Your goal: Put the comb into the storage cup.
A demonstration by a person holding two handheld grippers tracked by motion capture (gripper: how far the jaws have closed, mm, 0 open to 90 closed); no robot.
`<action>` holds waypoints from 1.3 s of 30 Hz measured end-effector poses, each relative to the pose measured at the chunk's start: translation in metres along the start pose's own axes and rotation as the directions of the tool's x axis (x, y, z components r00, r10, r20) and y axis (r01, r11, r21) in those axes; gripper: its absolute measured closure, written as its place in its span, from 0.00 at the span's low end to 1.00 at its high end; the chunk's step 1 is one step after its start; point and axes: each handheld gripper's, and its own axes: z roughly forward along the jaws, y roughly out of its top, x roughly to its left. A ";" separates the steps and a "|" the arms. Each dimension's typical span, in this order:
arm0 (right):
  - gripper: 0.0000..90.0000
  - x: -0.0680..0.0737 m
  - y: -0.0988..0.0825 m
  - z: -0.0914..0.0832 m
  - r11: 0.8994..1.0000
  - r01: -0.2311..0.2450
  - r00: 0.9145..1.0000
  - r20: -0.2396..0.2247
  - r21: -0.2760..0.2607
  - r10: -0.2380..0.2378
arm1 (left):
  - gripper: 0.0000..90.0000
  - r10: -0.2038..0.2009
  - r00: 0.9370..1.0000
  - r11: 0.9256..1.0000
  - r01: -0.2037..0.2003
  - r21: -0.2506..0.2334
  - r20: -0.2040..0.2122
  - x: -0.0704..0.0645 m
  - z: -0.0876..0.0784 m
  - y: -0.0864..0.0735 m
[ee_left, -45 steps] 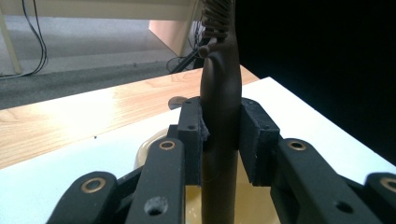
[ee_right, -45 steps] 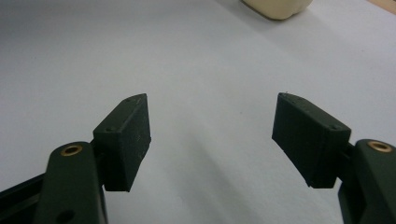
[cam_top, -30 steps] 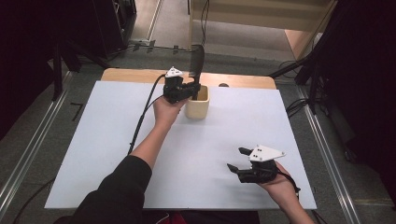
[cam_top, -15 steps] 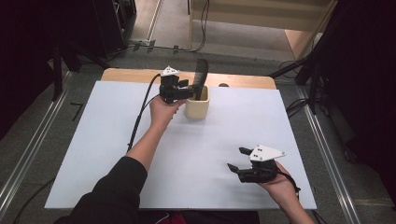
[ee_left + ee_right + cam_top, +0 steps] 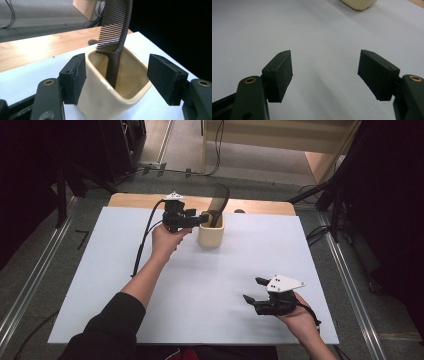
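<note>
A wooden table (image 5: 260, 206) carried a white sheet (image 5: 200, 290) that covered nearly all of its top, leaving a strip of bare wood along the far edge. 1 cream cup (image 5: 210, 236) stood directly on the sheet, near that strip, with 1 dark comb (image 5: 218, 204) upright inside it.

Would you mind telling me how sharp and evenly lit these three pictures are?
High view: the white table top is bright and crisp, the surroundings nearly black. Left gripper view: the cream cup and comb are sharp, the background beyond them dark at the right. Right gripper view: soft grey shadows fall across the sheet, and the cup's base at the top edge is slightly blurred.
</note>
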 end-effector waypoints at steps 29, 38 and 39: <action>0.28 -0.002 0.000 0.002 1.000 -0.002 1.000 0.011 0.010 0.002 | 0.35 -0.048 0.992 0.998 0.044 0.035 0.120 0.009 -0.038 -0.033; 0.28 -0.002 0.000 0.002 1.000 -0.001 1.000 0.011 0.013 0.001 | 0.35 -0.028 0.993 0.999 0.022 0.050 0.112 0.005 -0.050 -0.047; 0.28 -0.001 0.000 0.002 1.000 -0.002 1.000 0.011 0.013 0.002 | 0.35 -0.024 0.994 0.998 0.018 0.053 0.110 0.005 -0.051 -0.048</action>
